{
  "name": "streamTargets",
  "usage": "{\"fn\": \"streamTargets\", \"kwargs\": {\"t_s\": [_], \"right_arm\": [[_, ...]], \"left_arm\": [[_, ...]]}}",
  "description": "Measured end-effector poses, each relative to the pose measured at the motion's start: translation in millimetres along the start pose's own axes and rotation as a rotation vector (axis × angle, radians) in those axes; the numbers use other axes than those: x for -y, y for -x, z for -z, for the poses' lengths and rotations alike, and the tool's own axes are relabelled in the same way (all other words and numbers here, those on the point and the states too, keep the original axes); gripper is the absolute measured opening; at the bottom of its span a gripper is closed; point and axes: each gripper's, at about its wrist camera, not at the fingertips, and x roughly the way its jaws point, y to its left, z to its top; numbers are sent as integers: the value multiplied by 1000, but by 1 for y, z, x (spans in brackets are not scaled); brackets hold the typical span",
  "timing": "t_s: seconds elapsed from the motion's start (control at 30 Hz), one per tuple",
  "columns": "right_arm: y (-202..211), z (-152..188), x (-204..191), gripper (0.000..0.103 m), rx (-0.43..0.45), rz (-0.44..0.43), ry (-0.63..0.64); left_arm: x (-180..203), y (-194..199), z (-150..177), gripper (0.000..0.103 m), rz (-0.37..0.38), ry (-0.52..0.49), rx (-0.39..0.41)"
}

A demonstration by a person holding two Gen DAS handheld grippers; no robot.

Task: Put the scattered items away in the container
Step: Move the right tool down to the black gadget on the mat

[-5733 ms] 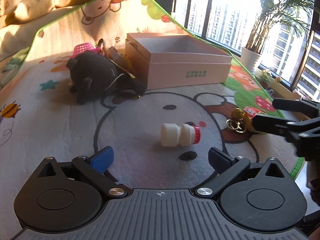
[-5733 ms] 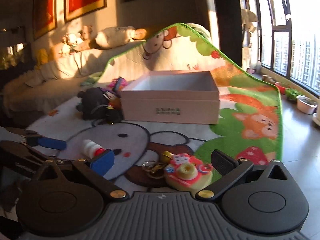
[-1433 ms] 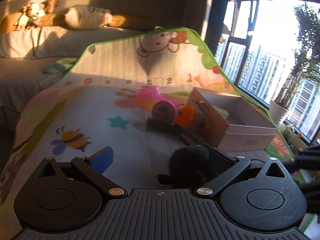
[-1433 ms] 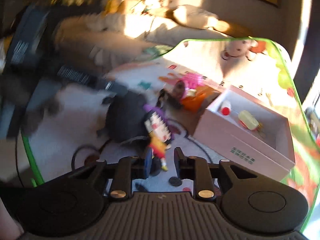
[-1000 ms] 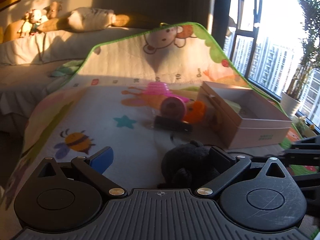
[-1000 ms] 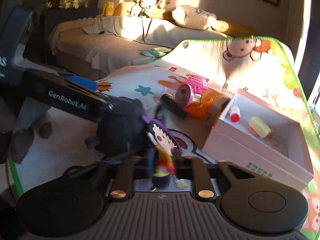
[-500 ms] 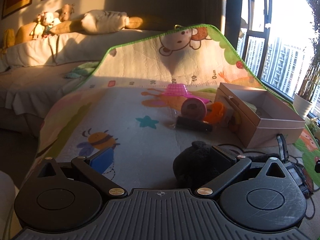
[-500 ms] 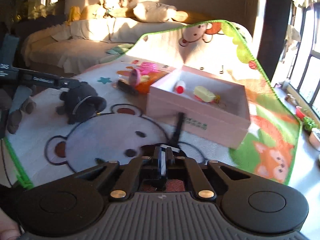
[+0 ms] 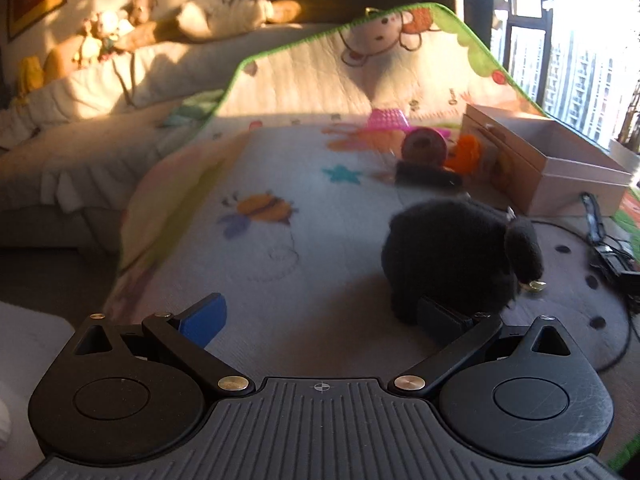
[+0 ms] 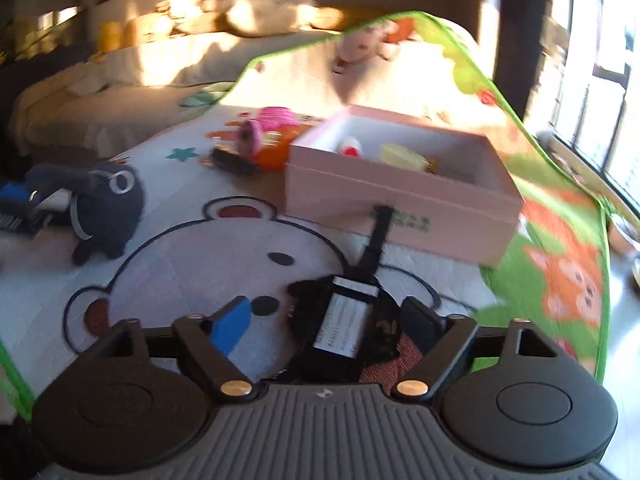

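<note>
Right gripper (image 10: 324, 320) jaws just spread wide, black device (image 10: 344, 328) loose between, near pink box (image 10: 400, 204). Left gripper (image 9: 320, 320) wide open, empty, black plush (image 9: 452, 256) beside box.

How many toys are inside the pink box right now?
2 show in the pink box: a white bottle with a red cap at its back left, and a yellow toy near the middle. The near wall may hide more.
</note>
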Motion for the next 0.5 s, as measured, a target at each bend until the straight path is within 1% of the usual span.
{"fn": "streamTargets", "kwargs": {"t_s": [0.13, 0.2, 0.27, 0.3, 0.33, 0.4, 0.5], "right_arm": [[1, 7, 6, 86, -6, 26, -73], [5, 7, 13, 86, 6, 15, -89], [3, 1, 18, 86, 31, 26, -86], [1, -4, 20, 82, 44, 37, -77], [-3, -11, 20, 69, 56, 37, -63], [-15, -26, 22, 54, 58, 28, -56], [-44, -46, 25, 53, 11, 21, -99]], "left_arm": [[1, 5, 3, 103, 78, 14, -3], [2, 9, 3, 103, 126, 4, 6], [6, 11, 3, 103, 166, -12, 12], [9, 11, 2, 103, 182, -19, 14], [13, 12, 2, 103, 198, -22, 17], [19, 14, 2, 103, 230, -25, 25], [28, 19, 3, 103, 274, -42, 42]]}}
